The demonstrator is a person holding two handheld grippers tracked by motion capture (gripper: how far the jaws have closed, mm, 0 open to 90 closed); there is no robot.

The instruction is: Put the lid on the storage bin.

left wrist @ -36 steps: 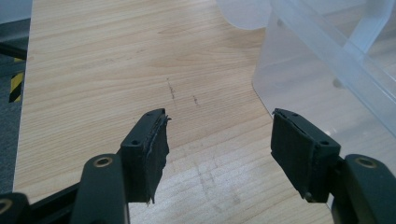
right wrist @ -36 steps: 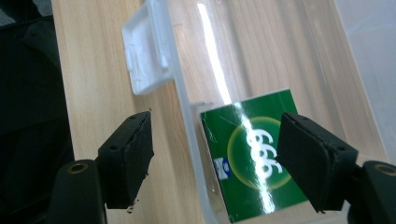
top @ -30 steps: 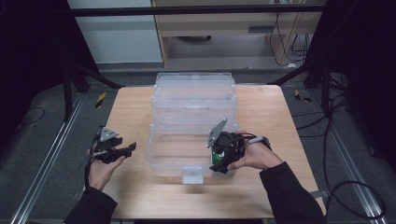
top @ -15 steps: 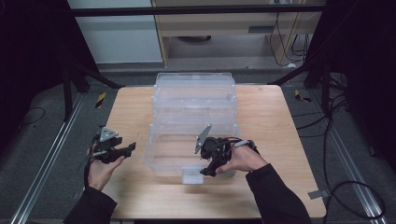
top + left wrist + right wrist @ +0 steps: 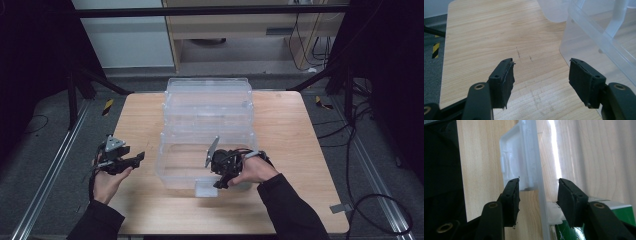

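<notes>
At the near edge of the bench [image 5: 150,125], toward six o'clock from its middle, we see the right tool [image 5: 220,182] at the front wall of the nearest clear bin [image 5: 180,170], beside that bin's latch tab [image 5: 206,188]. From above, the hand and the tool's body cover the tips, so we cannot judge the gap there. The right gripper view settles it: the jaws stand moderately apart, one on each side of the bin's front wall [image 5: 541,202], not yet touching it, with the latch tab [image 5: 514,162] just beyond the left jaw. A green thing [image 5: 619,213] sits at the lower right corner of that view, cut off by the frame and behind the jaw; we cannot tell what it is.

The bin is the front one of three stacked clear bins running toward twelve o'clock; their walls are see-through and hard to separate in the high view.

The left tool [image 5: 131,161] hovers at about nine o'clock from the bin, well apart from it. The left gripper view shows its jaws wide over bare wood, holding nothing, with the bin's corner [image 5: 584,42] at the upper right, cut off by the frame.
</notes>
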